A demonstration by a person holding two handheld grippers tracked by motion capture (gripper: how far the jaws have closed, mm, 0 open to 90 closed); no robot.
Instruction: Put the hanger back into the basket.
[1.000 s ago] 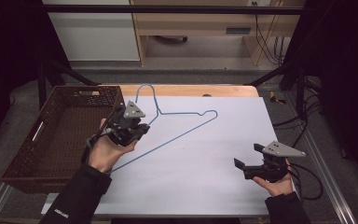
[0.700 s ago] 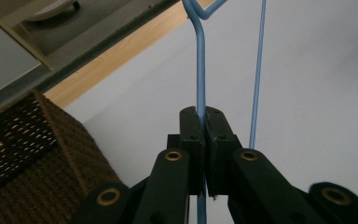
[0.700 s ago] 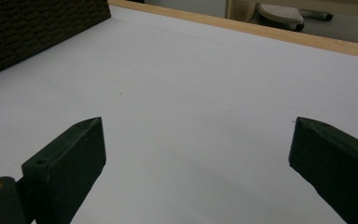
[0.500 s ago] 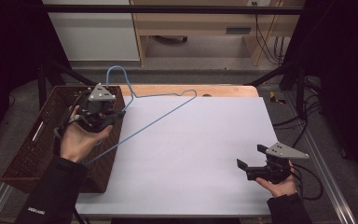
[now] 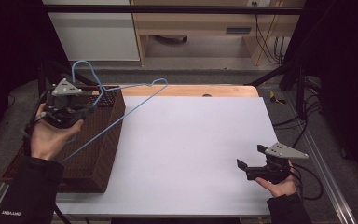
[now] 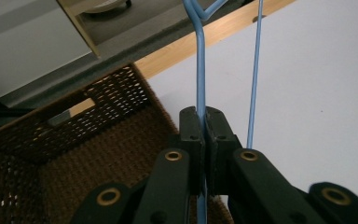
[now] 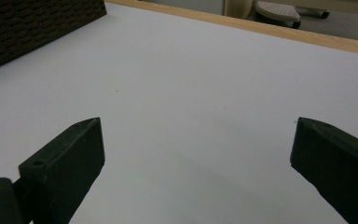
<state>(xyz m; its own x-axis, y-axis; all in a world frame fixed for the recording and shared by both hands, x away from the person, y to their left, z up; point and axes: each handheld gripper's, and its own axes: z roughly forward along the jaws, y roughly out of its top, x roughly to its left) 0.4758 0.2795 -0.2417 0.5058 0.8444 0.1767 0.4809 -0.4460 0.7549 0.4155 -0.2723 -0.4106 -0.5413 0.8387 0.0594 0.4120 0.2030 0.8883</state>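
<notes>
White sheet covers the bench (image 5: 191, 149), its wooden edge showing at the far side. Dark woven basket (image 5: 103, 140) sits at the bench's left end. Over it hangs the blue wire hanger (image 5: 137, 100), tilted, hook up, one corner reaching out over the sheet. Left tongs (image 5: 77, 112) are clenched on the hanger's wire above the basket. Right tongs (image 5: 248, 164) rest low near the bench's right front corner, released, nothing between them.
</notes>
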